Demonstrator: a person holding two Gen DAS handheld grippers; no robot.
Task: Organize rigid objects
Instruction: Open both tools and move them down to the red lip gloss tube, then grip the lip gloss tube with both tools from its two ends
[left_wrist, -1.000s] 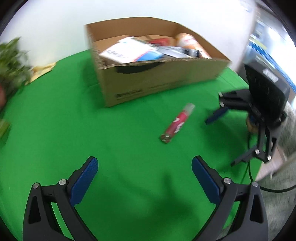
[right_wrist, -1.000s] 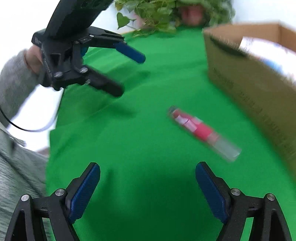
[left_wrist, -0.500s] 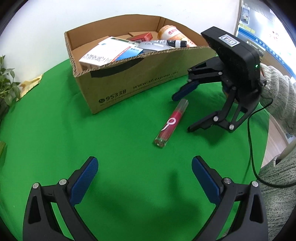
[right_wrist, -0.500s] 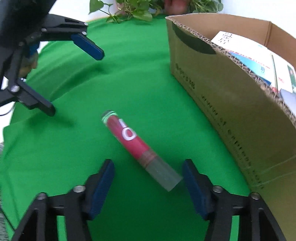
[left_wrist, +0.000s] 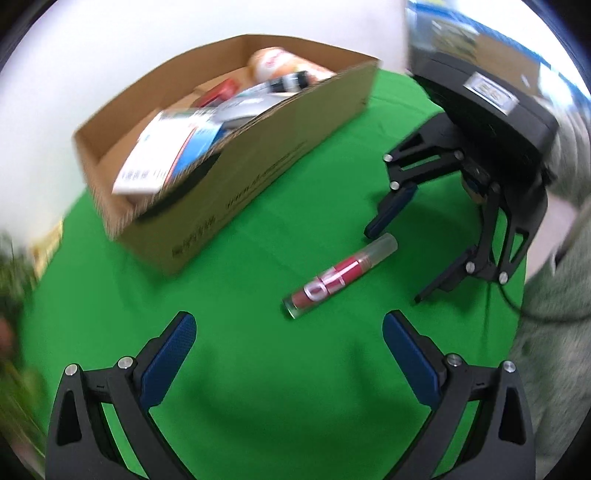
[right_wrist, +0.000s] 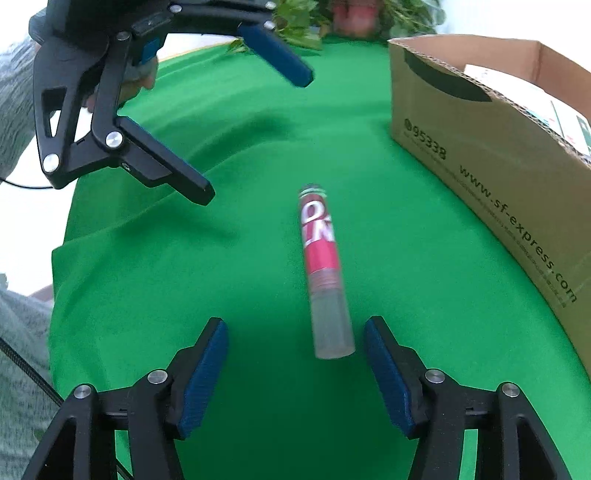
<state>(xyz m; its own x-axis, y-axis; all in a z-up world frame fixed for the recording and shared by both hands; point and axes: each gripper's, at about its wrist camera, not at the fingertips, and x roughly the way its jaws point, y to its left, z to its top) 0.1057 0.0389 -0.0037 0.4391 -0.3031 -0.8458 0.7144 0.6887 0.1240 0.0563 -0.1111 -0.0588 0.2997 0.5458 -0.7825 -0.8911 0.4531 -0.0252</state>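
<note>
A red tube with a clear cap (left_wrist: 338, 277) lies flat on the green cloth; it also shows in the right wrist view (right_wrist: 323, 266). My right gripper (right_wrist: 295, 334) is open, low over the cloth, with the clear cap end just ahead of its fingers, closer to the right one. In the left wrist view the right gripper (left_wrist: 393, 264) stands around that cap end. My left gripper (left_wrist: 288, 332) is open and empty, short of the tube's other end; it also shows in the right wrist view (right_wrist: 255, 133).
A cardboard box (left_wrist: 258, 173) holding several packets and bottles stands on the cloth beyond the tube; its side also shows in the right wrist view (right_wrist: 491, 155). A potted plant (right_wrist: 354, 22) is at the far edge. The green cloth (right_wrist: 155, 258) ends at left.
My right gripper moved in on the tube, lined up with it, and its cap end now sits near the fingertips. The left gripper swung its view leftward and stays open.
</note>
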